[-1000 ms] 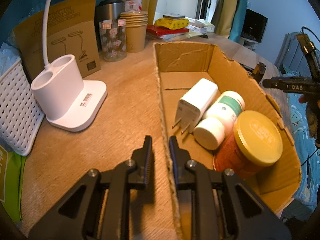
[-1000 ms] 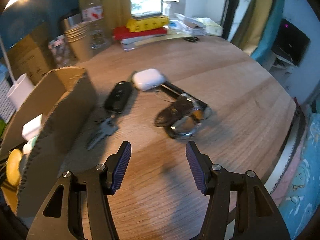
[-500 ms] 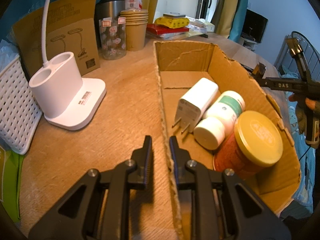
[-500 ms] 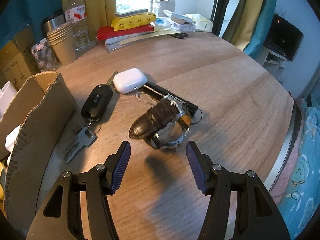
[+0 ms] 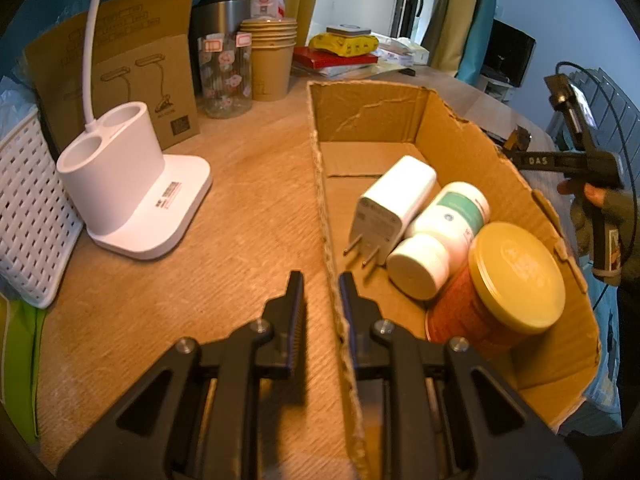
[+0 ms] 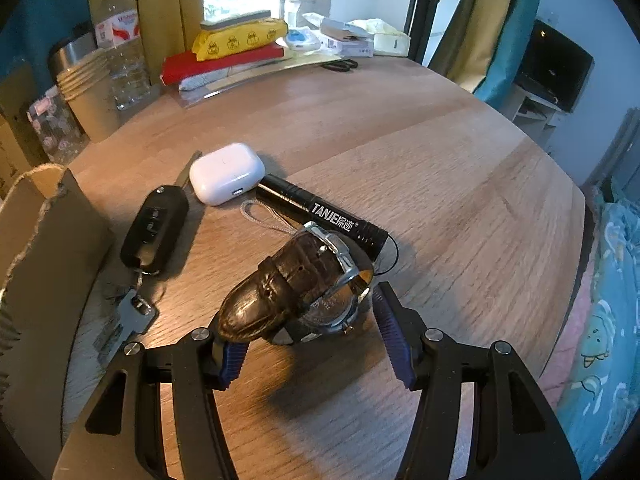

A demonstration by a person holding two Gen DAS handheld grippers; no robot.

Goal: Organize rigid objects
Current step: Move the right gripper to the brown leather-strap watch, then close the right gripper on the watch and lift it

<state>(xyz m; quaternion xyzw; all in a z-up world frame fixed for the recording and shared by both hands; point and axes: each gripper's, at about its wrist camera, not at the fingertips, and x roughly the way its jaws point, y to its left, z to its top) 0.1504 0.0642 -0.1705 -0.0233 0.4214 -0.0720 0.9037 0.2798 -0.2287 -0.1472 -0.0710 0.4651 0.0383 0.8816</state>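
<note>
My left gripper (image 5: 320,284) is shut on the near left wall of the cardboard box (image 5: 326,216). The box holds a white charger (image 5: 394,204), a white bottle with a green label (image 5: 440,236) and an orange jar with a yellow lid (image 5: 512,276). My right gripper (image 6: 310,320) is open, its fingers on either side of a wristwatch with a dark leather strap (image 6: 304,284) lying on the table. Behind the watch lie a black flashlight (image 6: 324,212), a white earbud case (image 6: 226,172) and a black car key with metal keys (image 6: 154,224).
A white lamp base (image 5: 132,184), a white basket (image 5: 28,216), a brown carton (image 5: 116,60), paper cups (image 5: 272,60) and a glass jar (image 5: 226,76) stand left of the box. Books and packets (image 6: 236,52) lie at the table's far edge. The table edge (image 6: 576,240) curves at right.
My right gripper has moved forward and down toward the watch, which now sits between its open fingers. My left gripper has stayed shut on the box wall.
</note>
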